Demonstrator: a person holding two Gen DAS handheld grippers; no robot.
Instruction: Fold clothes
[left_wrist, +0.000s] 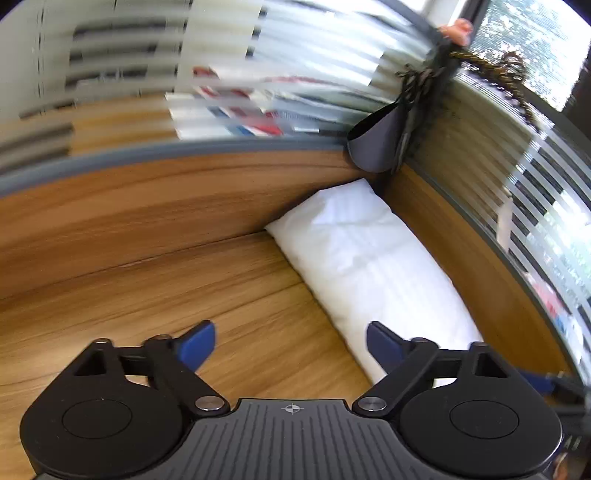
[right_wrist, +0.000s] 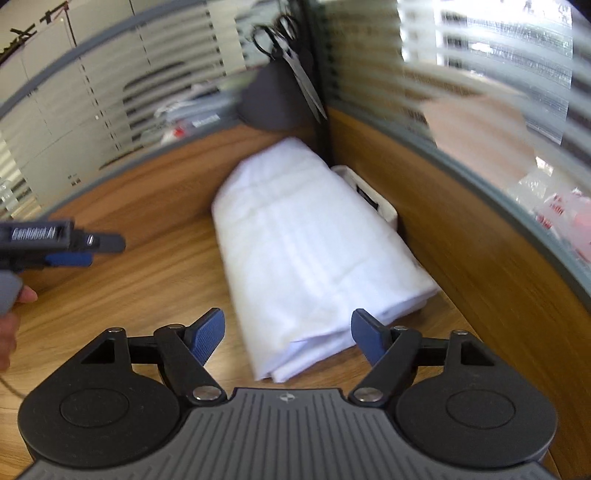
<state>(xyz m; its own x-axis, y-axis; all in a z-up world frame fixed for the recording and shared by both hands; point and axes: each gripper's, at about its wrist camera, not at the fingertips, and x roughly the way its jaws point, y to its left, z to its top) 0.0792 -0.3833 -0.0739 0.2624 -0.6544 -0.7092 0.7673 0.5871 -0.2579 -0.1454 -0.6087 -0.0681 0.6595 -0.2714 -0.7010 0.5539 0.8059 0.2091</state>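
Observation:
A folded white garment (left_wrist: 365, 258) lies on the wooden desk (left_wrist: 229, 314), stretching into the far corner along the right partition. My left gripper (left_wrist: 290, 345) hangs above the desk just left of the garment, jaws wide apart and empty. In the right wrist view the same white garment (right_wrist: 310, 251) lies ahead with its folded near end below my right gripper (right_wrist: 288, 334), which is open and holds nothing. The left gripper (right_wrist: 66, 243) shows at the left edge of that view, held by a hand (right_wrist: 14, 310).
Wooden partition walls with striped frosted glass close the desk at the back and right. A grey pocket (right_wrist: 273, 99) holding scissors (right_wrist: 291, 55) hangs in the corner. A small white box (right_wrist: 373, 197) sits between the garment and the right wall. Bare desk (right_wrist: 147, 288) spreads left.

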